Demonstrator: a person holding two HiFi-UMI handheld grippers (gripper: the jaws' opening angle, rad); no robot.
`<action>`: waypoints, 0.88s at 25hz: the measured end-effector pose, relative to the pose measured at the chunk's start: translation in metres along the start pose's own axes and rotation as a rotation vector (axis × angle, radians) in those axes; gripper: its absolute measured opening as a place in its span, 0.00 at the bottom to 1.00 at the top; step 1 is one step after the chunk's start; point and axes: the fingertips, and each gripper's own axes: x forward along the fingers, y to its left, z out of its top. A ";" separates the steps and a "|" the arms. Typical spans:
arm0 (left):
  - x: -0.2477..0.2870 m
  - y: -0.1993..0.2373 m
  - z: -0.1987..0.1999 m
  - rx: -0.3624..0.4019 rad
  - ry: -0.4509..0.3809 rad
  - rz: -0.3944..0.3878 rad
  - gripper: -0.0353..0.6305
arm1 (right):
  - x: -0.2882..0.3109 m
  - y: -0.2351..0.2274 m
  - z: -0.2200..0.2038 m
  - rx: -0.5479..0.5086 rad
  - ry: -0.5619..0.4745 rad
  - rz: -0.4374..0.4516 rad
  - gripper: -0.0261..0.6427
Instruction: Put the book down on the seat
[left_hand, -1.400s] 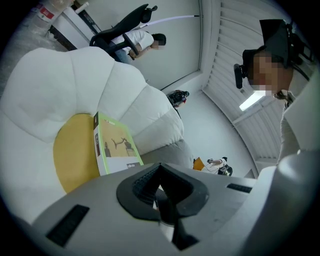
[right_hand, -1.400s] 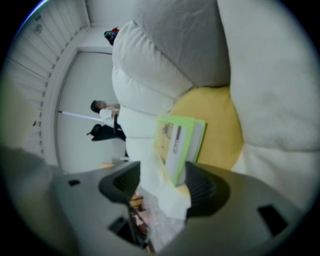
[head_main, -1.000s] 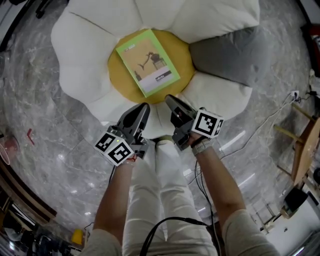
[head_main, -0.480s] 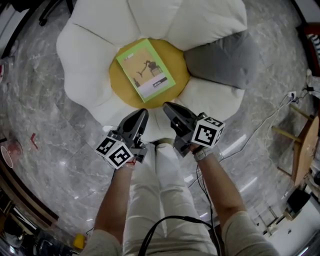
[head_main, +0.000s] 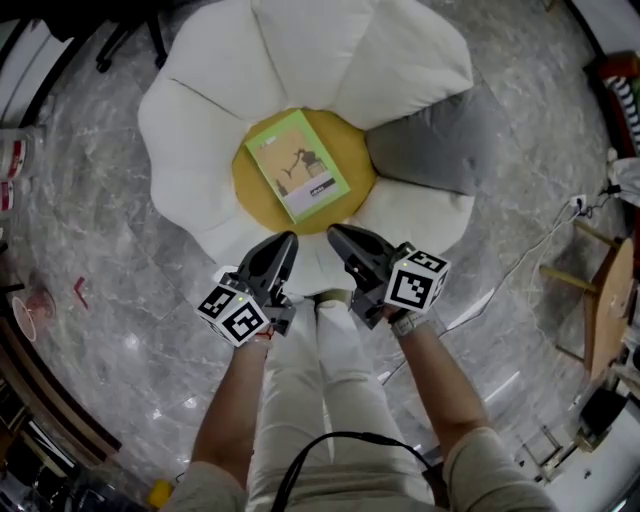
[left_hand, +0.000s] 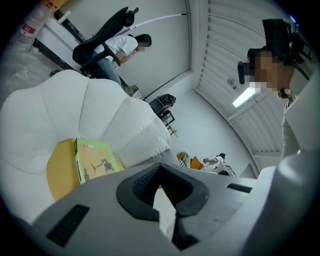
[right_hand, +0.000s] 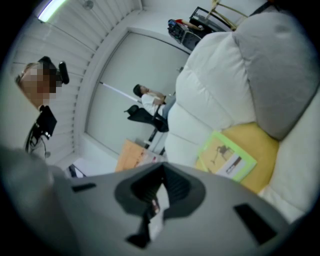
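Left hand-held gripper (head_main: 286, 242) and right hand-held gripper (head_main: 336, 233) hung closed, empty. The book (head_main: 298, 166) lay flat on the seat (head_main: 200, 130), at its yellow centre, long axis running far-left to near-right.

White trousers (head_main: 335, 400) and short pale sleeves (head_main: 490, 460) are worn, and a light band (head_main: 404, 321) is seen at the right wrist. A thin black cable (head_main: 340, 435) is seen curving across the front of the trousers. The left tool (head_main: 286, 240) and the right tool (head_main: 336, 233) are made with dark, tapered jaws lined with black ribbed pads, and each is fitted with a white cube (head_main: 233, 313) printed with black square markers.
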 end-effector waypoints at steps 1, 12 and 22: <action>-0.001 -0.004 0.004 0.006 -0.001 -0.001 0.09 | -0.001 0.005 0.002 -0.002 -0.001 0.002 0.06; -0.020 -0.061 0.032 0.044 0.001 -0.035 0.09 | -0.030 0.069 0.021 -0.016 -0.007 0.019 0.06; -0.037 -0.119 0.057 0.080 0.006 -0.083 0.09 | -0.052 0.124 0.040 -0.055 0.001 0.037 0.06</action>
